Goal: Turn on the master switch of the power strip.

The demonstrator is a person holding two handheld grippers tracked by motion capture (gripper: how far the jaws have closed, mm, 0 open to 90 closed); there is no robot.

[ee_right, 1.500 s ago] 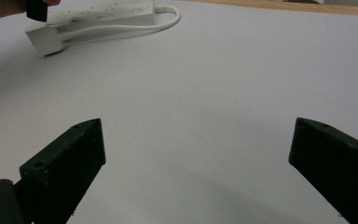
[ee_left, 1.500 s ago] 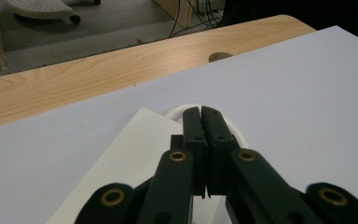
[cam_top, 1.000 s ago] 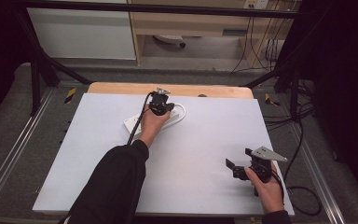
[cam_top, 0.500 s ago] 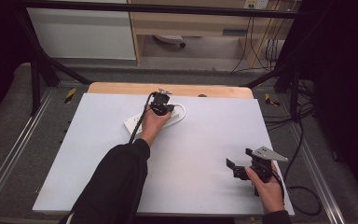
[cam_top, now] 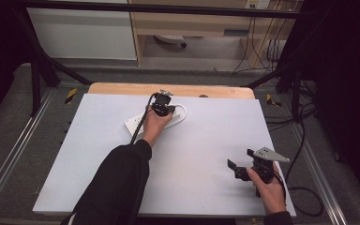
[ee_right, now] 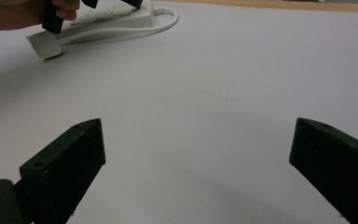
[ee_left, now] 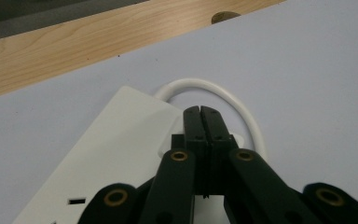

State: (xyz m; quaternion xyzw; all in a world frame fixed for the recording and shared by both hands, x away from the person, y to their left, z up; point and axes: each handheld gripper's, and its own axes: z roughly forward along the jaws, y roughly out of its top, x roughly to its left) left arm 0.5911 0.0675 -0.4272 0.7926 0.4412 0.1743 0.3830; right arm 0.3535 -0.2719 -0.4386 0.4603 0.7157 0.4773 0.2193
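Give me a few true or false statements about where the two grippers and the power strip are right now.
1. The left gripper has its jaws closed together over the white power strip. True.
2. The right gripper is shut. False: its jaws stand wide apart.
3. The power strip's white cable curls in a loop beside it. True.
4. The right gripper is touching the power strip. False: it is near the table's front right corner, well apart from it.

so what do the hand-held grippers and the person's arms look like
Both are black. The left hand-held gripper trails a black cable and has black linkage arms with brass-coloured pivots. The right hand-held gripper carries a grey three-cornered plate and has flat black rectangular jaws. The left arm wears a long black sleeve.
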